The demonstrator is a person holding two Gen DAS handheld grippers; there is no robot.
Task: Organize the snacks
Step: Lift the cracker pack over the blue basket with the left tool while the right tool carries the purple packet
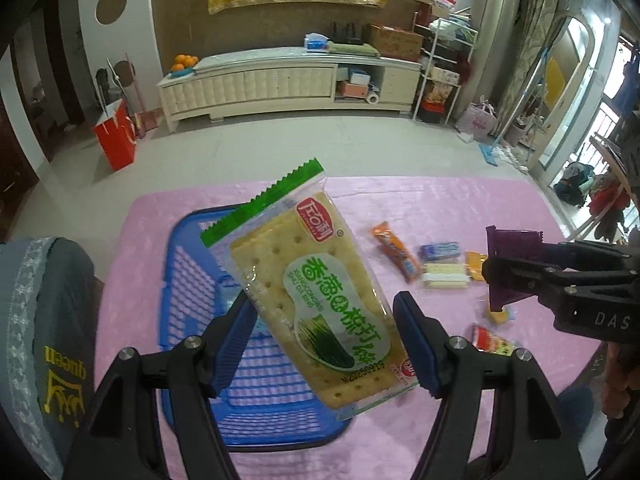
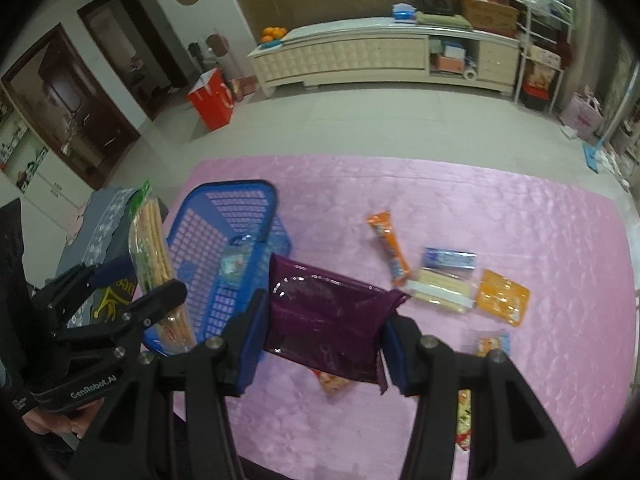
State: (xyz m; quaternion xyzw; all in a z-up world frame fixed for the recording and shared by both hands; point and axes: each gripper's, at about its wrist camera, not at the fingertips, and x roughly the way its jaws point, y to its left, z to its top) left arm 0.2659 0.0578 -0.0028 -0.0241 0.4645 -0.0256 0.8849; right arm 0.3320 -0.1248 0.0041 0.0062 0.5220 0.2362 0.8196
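My left gripper point(image 1: 326, 344) is shut on a green-and-clear packet of scallion crackers point(image 1: 320, 300), held tilted in the air over a blue slatted basket point(image 1: 192, 280). My right gripper point(image 2: 324, 348) is shut on a shiny purple packet point(image 2: 328, 320), raised above the pink table just right of the basket point(image 2: 224, 216). A small clear packet point(image 2: 236, 260) lies in the basket. To the right on the cloth lie an orange bar point(image 2: 388, 248), a blue packet point(image 2: 450, 258), a white wafer pack point(image 2: 440, 292) and an orange tray pack point(image 2: 502, 298).
Pink tablecloth point(image 2: 480, 208) covers the table. More small red-and-yellow packets point(image 2: 332, 382) lie near its front edge. A grey chair cover with gold lettering point(image 1: 48, 340) stands at the left side. Tiled floor, a red bag and a low cabinet lie beyond.
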